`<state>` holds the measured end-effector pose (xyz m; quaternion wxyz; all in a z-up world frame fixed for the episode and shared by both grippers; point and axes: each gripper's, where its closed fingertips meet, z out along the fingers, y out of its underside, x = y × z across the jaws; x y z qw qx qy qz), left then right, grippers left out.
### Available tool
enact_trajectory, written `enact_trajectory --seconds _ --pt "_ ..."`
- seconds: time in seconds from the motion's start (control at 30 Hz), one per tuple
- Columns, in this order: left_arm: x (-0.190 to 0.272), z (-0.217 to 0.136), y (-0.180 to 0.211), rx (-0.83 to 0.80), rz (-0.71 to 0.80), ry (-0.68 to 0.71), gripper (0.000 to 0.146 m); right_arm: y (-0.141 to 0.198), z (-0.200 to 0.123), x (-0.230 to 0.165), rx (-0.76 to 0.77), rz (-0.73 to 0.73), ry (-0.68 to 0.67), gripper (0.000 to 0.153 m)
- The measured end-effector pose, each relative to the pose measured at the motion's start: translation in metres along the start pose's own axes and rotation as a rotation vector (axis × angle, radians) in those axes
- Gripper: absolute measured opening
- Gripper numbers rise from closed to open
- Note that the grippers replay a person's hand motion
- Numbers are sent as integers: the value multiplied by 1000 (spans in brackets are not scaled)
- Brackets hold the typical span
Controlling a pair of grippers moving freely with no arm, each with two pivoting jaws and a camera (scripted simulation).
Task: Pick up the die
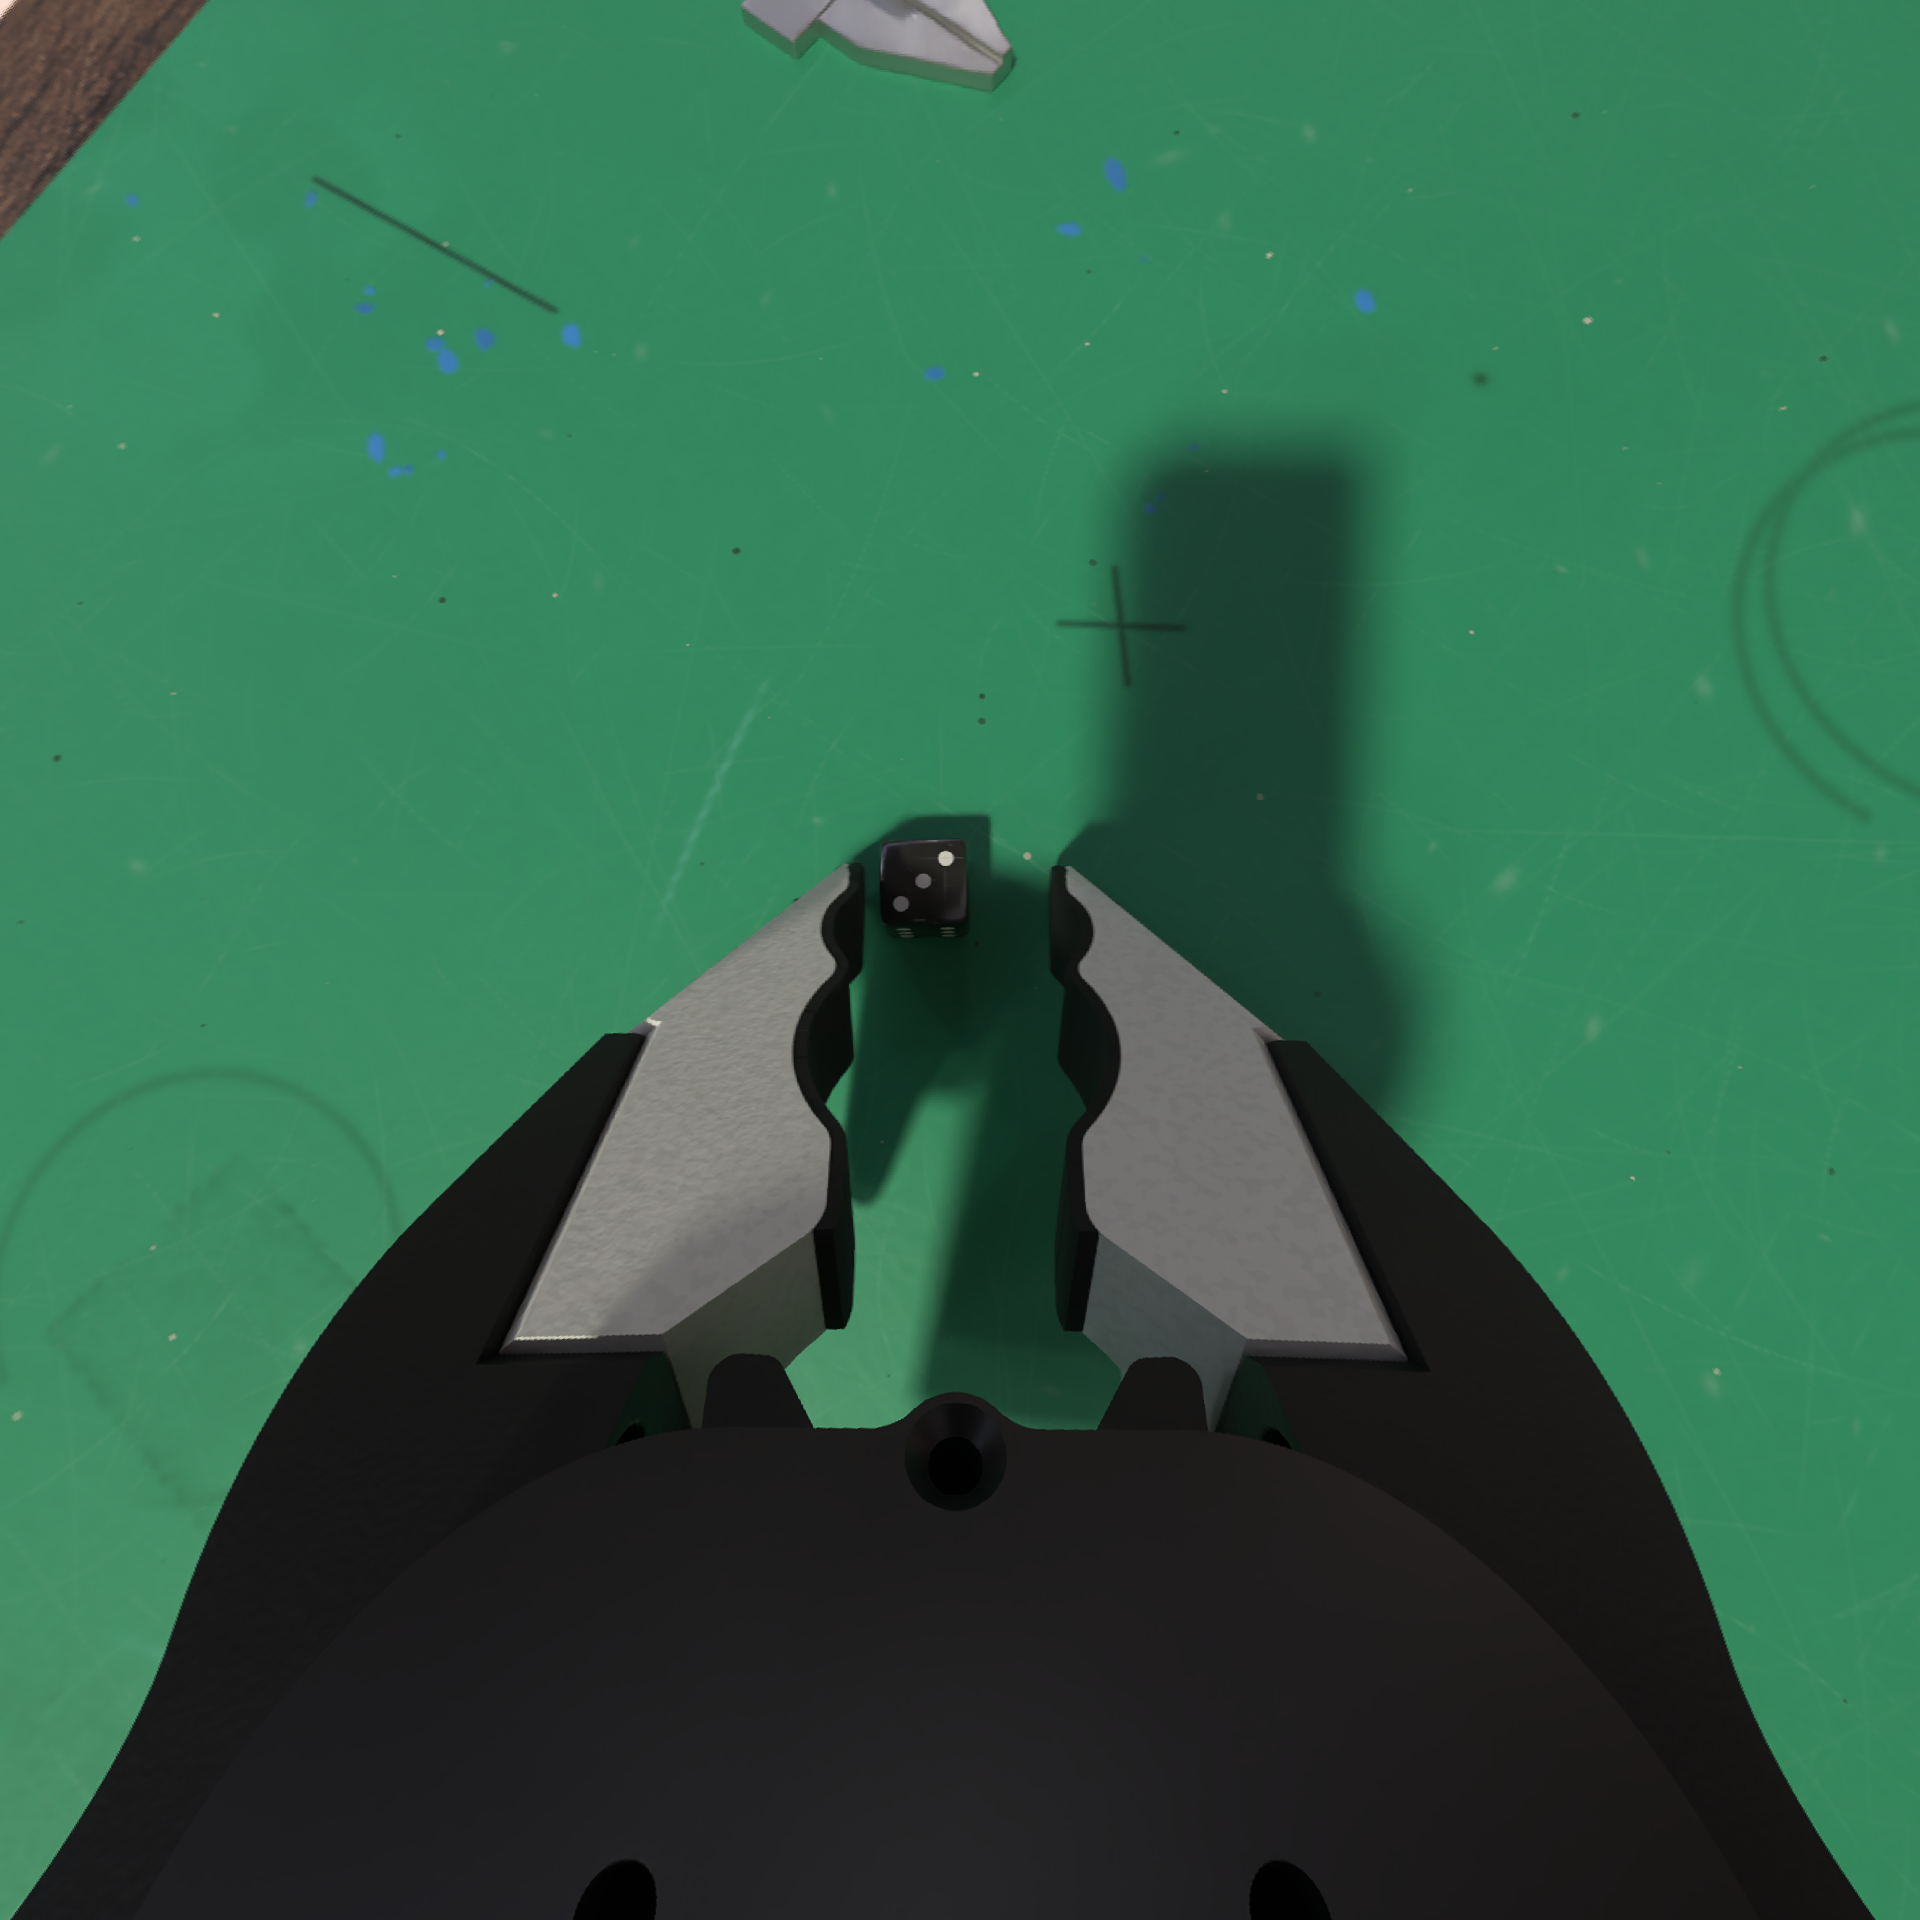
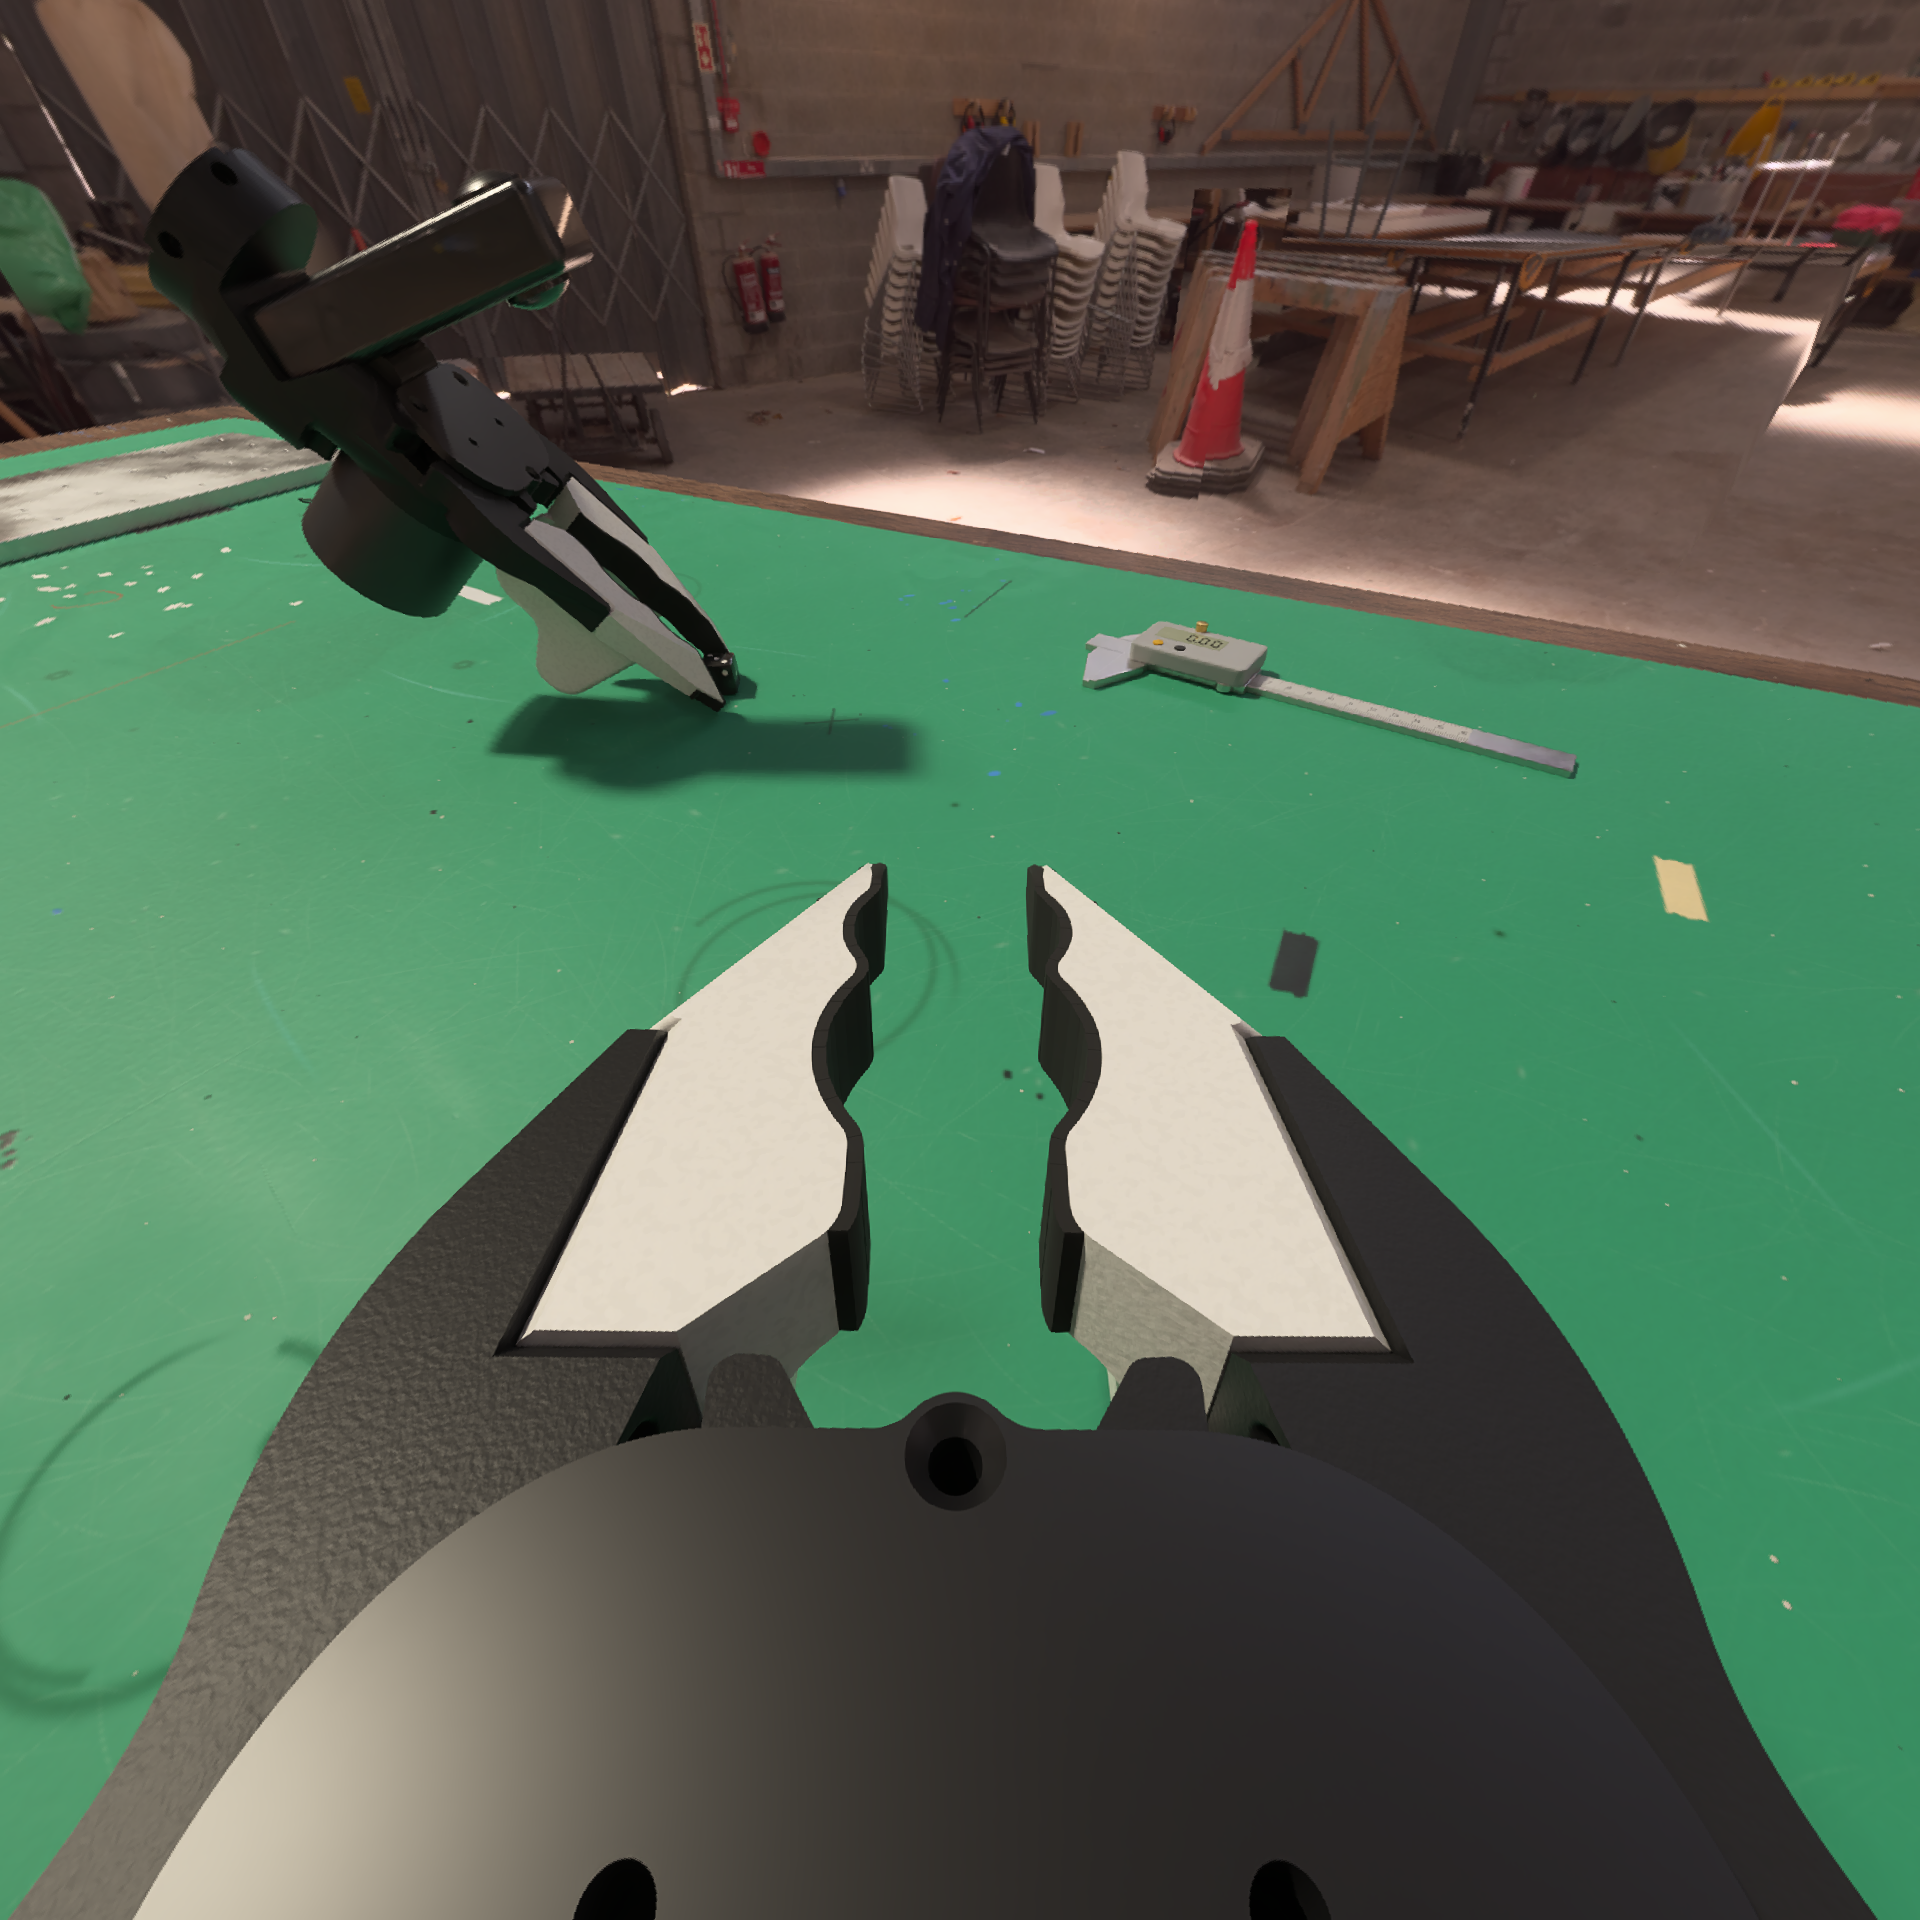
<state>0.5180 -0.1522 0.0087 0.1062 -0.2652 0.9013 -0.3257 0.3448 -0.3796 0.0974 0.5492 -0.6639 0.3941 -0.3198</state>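
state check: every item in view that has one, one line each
die: on the green mat, three-pip face up, between the open left fingertips, nearer one finger, not lifted
left gripper: open, tips low at the mat
right gripper: open, empty, above the mat
digital caliper: lying flat on the mat, untouched
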Motion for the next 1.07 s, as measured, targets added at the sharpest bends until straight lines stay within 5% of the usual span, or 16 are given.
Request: enact_trajectory --seconds 0.17,0.43,0.73,0.93,1.07 --pt "-6 -2 -2 -17 -41 0 16 0 -1 -1 2 0 -2 26" --pt "-9 -23 -15 99 -202 132 16 4 3 -3 -27 -20 -1 26" --pt "-34 -88 -22 314 -346 218 16 -2 7 -1 -31 -74 27 23" --pt "-71 -129 -3 472 -457 167 16 -85 29 -38 4 -170 -30 27" --pt "-94 -143 21 541 -624 176 16 -132 76 -70 -81 -146 -63 30"
